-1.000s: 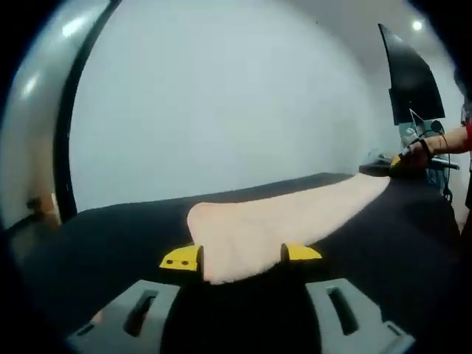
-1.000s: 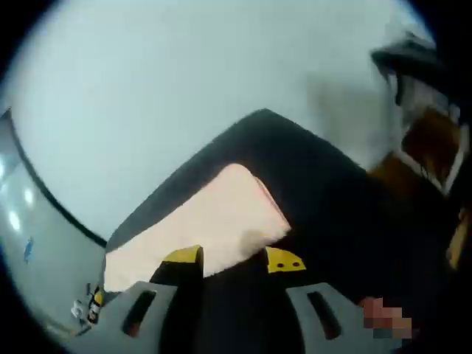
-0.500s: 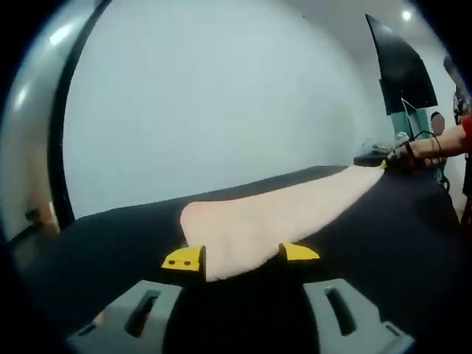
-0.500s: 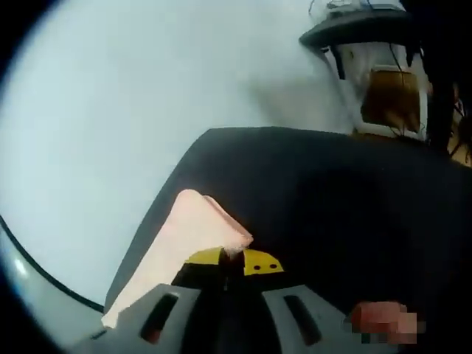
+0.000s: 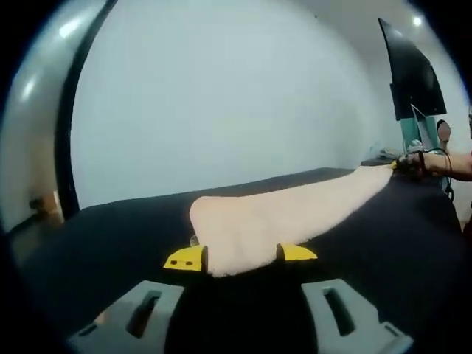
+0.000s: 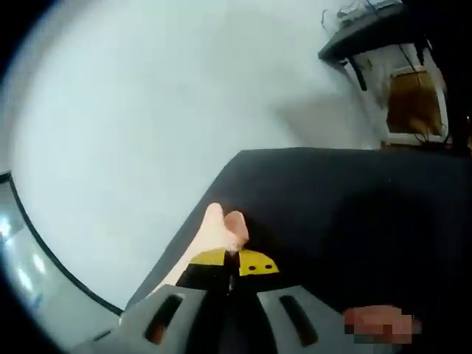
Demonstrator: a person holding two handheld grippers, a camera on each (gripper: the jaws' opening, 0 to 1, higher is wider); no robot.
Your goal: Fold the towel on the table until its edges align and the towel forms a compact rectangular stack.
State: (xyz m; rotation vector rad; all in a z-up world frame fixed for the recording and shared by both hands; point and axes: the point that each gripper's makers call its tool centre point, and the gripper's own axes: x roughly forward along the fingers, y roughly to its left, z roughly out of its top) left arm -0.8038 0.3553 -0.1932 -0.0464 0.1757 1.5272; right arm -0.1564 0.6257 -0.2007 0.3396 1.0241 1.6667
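Left claw [image 5: 240, 255]: spread — tips either side of the towel's near end.
Towel [image 5: 284, 217]: pale pink, flat on black table [image 5: 110, 236], running toward 2 o'clock.
Right claw [image 6: 231, 263]: pressed together, pinching towel corner — cloth bunched at 12 o'clock.

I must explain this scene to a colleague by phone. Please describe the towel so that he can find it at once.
Look at the black table in front of the pale wall. On it lies the towel, a long strip of soft cloth that runs from the left gripper to the right gripper. It is the one pale peach thing on the dark surface.
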